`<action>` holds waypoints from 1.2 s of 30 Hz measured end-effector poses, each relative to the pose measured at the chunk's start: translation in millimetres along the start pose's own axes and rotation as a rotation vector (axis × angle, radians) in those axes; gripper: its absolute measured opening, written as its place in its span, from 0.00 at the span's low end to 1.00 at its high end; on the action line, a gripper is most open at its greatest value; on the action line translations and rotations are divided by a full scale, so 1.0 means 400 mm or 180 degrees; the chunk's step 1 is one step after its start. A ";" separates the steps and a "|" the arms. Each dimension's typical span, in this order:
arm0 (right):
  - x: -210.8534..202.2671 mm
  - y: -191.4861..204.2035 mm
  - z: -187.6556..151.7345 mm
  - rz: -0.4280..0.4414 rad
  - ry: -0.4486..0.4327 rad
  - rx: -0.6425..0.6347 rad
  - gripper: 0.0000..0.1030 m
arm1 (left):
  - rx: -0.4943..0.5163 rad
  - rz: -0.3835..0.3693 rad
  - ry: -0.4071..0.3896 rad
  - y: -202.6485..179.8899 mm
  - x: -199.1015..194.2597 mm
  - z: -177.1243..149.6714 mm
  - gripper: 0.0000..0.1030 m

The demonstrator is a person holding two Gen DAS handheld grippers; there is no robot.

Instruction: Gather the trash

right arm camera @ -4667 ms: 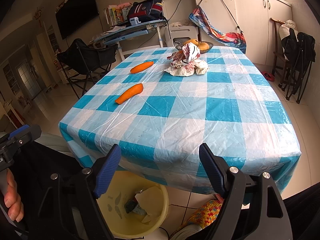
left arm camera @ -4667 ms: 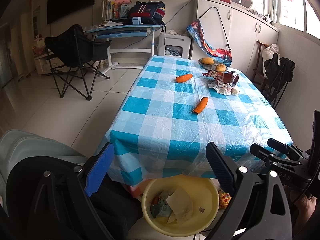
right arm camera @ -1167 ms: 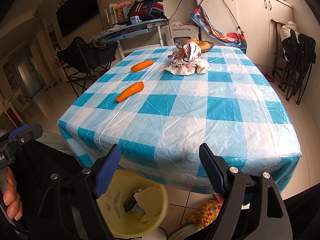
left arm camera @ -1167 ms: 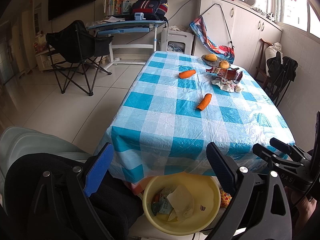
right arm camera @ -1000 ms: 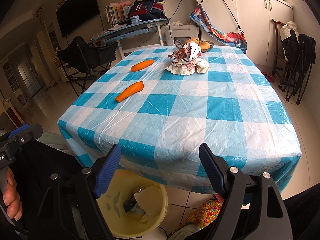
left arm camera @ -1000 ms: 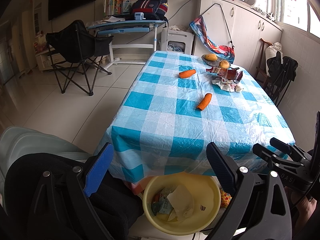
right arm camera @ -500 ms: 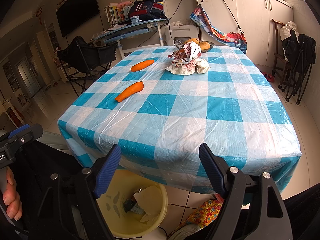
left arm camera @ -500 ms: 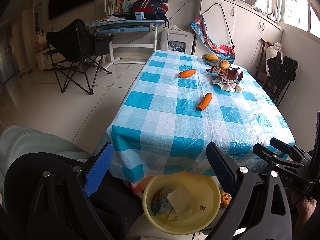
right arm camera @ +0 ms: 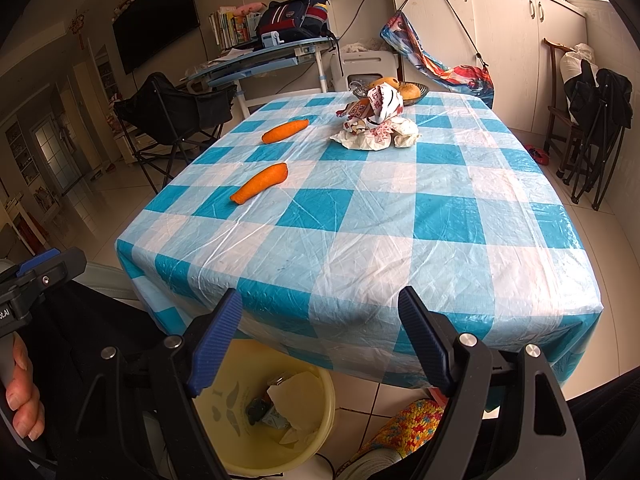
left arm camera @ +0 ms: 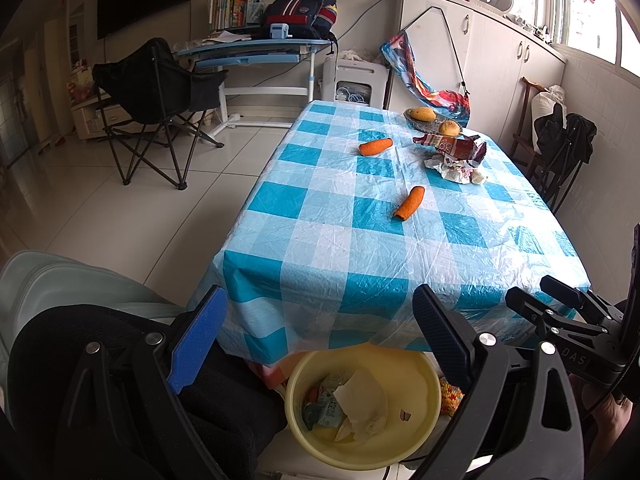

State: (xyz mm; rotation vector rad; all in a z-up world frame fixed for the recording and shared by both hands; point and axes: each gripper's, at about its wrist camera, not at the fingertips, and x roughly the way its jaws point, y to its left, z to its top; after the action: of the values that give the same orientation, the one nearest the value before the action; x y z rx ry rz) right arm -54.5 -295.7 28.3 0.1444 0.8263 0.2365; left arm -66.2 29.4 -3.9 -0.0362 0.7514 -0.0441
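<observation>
A pile of crumpled wrappers [left arm camera: 456, 156] [right arm camera: 378, 122] lies at the far right of the blue-checked table [left arm camera: 352, 248] [right arm camera: 400, 216]. A yellow bin [left arm camera: 424, 384] [right arm camera: 224, 408] holding paper and packets stands on the floor under the table's near edge. My left gripper [left arm camera: 316, 336] is open and empty, held low before the near edge above the bin. My right gripper [right arm camera: 320, 334] is open and empty at the near edge too. Each gripper shows at the side of the other's view.
Two carrots [left arm camera: 409, 203] [left arm camera: 375, 146] lie mid-table. A bowl of fruit [left arm camera: 432, 118] stands behind the wrappers. A black folding chair [left arm camera: 160, 96] and a desk [left arm camera: 256, 48] stand at the left. Folded chairs [right arm camera: 596, 120] lean at the right wall.
Nothing has visibly changed over the last second; since 4.7 s ago the left view has shifted slightly back from the table.
</observation>
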 end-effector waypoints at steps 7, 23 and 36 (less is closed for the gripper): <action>-0.006 -0.017 0.034 0.0051 -0.0071 0.0038 0.75 | -0.0056 -0.0018 0.0031 0.011 0.006 -0.005 0.88; 0.077 -0.120 0.276 0.0025 -0.0228 -0.0032 0.79 | -0.0025 -0.0038 0.0261 -0.047 0.119 0.076 0.88; 0.259 -0.175 0.410 -0.0021 -0.0064 0.0196 0.79 | 0.0399 -0.0072 0.0516 -0.201 0.349 0.206 0.90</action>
State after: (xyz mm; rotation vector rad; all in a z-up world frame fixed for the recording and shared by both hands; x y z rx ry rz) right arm 145.5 -341.8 49.4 0.2015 0.8143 0.2031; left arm 89.8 -56.9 -34.7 0.0790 0.9091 -0.1167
